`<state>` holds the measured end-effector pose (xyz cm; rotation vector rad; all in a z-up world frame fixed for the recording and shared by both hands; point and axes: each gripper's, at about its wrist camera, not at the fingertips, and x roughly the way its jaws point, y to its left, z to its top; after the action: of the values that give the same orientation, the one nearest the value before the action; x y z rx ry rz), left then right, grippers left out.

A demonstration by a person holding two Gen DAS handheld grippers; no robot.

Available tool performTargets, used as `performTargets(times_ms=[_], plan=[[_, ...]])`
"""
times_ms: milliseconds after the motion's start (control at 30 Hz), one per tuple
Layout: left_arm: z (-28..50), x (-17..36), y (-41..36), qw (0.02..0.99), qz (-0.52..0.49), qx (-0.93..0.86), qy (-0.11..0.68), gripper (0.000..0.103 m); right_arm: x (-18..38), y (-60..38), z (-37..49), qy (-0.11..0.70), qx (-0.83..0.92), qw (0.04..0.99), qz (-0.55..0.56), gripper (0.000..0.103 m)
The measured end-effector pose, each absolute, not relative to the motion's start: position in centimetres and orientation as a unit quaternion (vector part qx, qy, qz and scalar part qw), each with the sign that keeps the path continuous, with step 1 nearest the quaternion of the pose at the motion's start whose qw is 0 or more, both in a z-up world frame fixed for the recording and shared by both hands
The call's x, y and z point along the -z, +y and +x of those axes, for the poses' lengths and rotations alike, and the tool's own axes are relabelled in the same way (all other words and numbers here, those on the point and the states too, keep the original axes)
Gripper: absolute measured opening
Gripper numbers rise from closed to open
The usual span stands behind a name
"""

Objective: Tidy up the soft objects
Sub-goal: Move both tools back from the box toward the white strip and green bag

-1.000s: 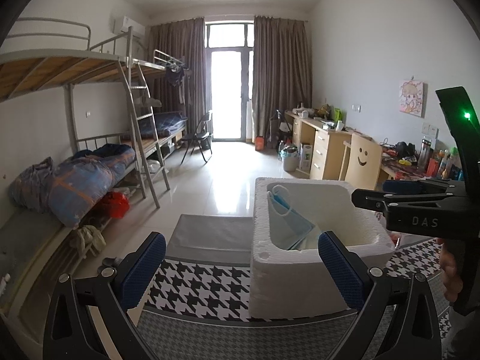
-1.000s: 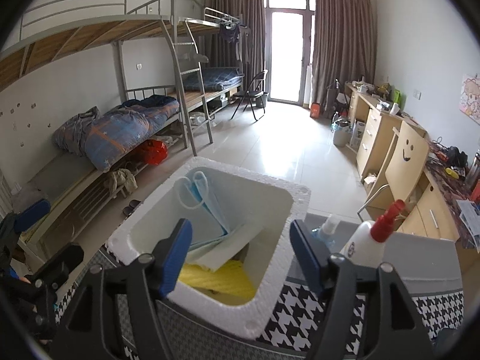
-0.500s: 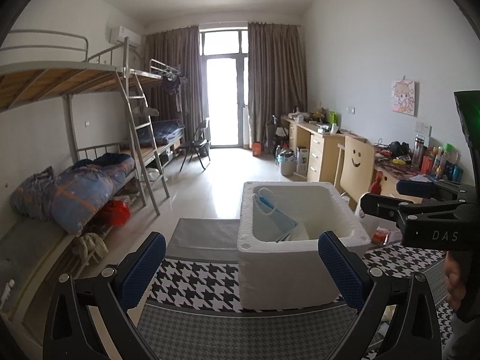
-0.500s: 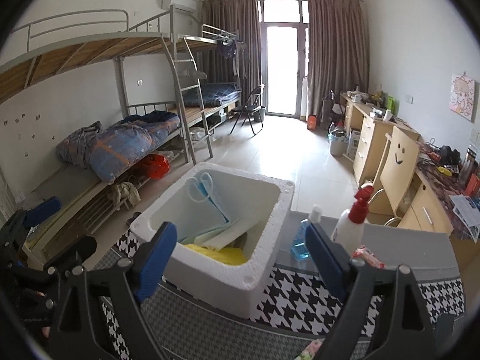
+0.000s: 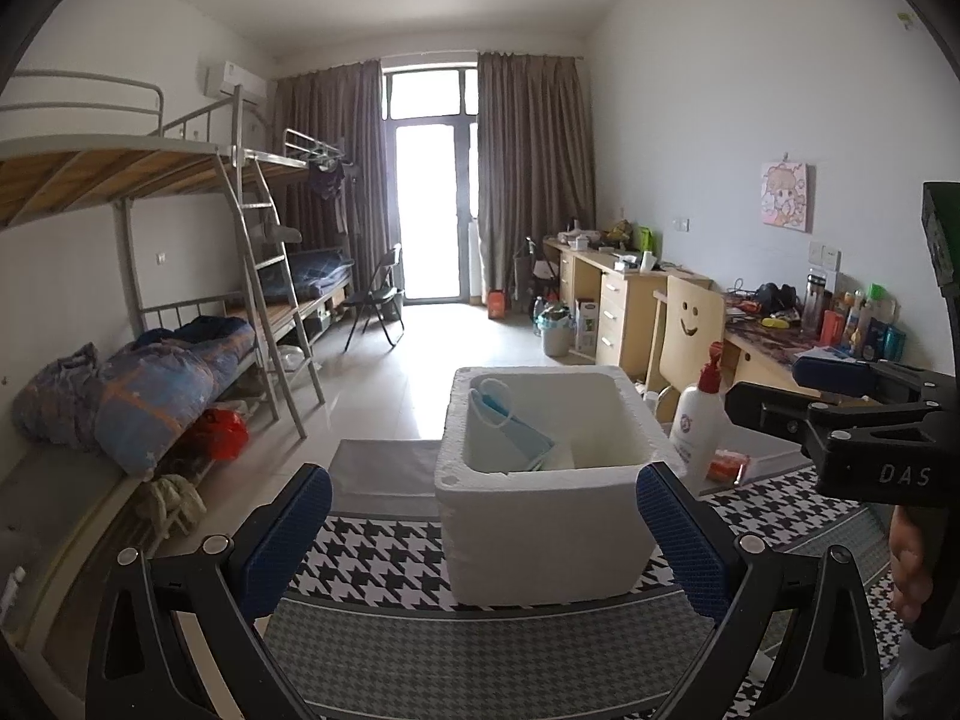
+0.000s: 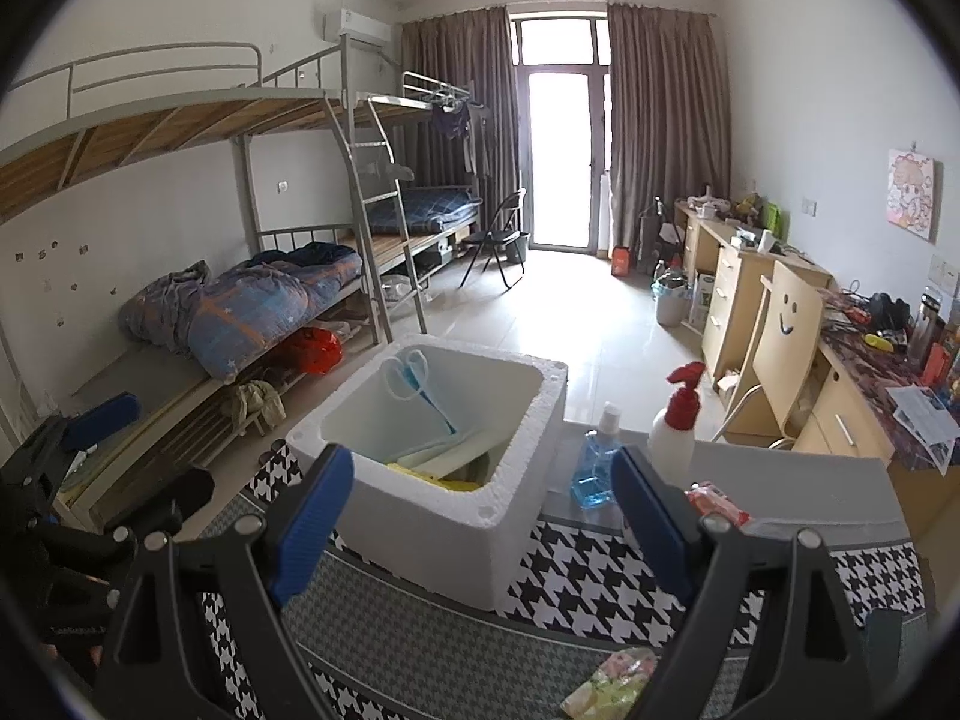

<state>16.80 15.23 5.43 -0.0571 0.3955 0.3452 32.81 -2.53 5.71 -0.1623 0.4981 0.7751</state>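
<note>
left gripper [image 5: 483, 531]: jaws wide, blue pads apart, nothing between them — foam box ahead, not touched
right gripper [image 6: 483, 510]: jaws spread wide, nothing clamped; the box corner shows in the gap, pads clear of it
foam box [image 5: 540, 516]: white polystyrene, open top, thick walls, stands upright on the checked cloth
face masks [image 5: 510, 429]: blue, ear loops visible, leaning against the box's inner left wall — inside the box
yellow cloth [image 6: 441, 478]: soft yellow piece low in the box, mostly hidden by the near wall
white sheets [image 6: 444, 453]: pale flat pieces in the box beside the masks, cannot tell what they are
tablecloth [image 6: 576, 576]: black-white houndstooth with a finer grey check nearer the grippers; covers the table
grey surface [image 6: 780, 480]: plain grey top past the cloth edge, right of the box
blue liquid bottle [image 6: 594, 468]: clear, white cap, just beside the box's right wall
white bottle [image 6: 675, 423]: red trigger top, upright, next to the blue bottle
red packet [image 6: 714, 498]: small, lies behind the right finger
floral packet [image 6: 612, 681]: green-pink wrapper on the cloth at the near edge
room: dorm, tiled floor, metal bunk beds [image 6: 240, 138] on the left wall with a blue quilt [image 6: 258, 306], brown curtains [image 6: 660, 120] round a bright balcony door, wooden desks [image 6: 738, 294] and a smiley-face chair [image 6: 786, 330] on the right
</note>
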Motion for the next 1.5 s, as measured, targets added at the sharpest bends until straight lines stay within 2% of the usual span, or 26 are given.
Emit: performTargets(times_ms=[933,1500], plan=[[12.5,-6.0,11.0,0.974,-0.023,-0.142,0.175,0.102,-6.1,-9.0,27.9,0.209,-0.352,0.911,-0.057,0.091],[10.7,-4.4,9.0,0.978,-0.03,-0.123,0.163,0.102,-4.1,-12.0,25.7,0.206,-0.341,0.916,-0.046,0.091]])
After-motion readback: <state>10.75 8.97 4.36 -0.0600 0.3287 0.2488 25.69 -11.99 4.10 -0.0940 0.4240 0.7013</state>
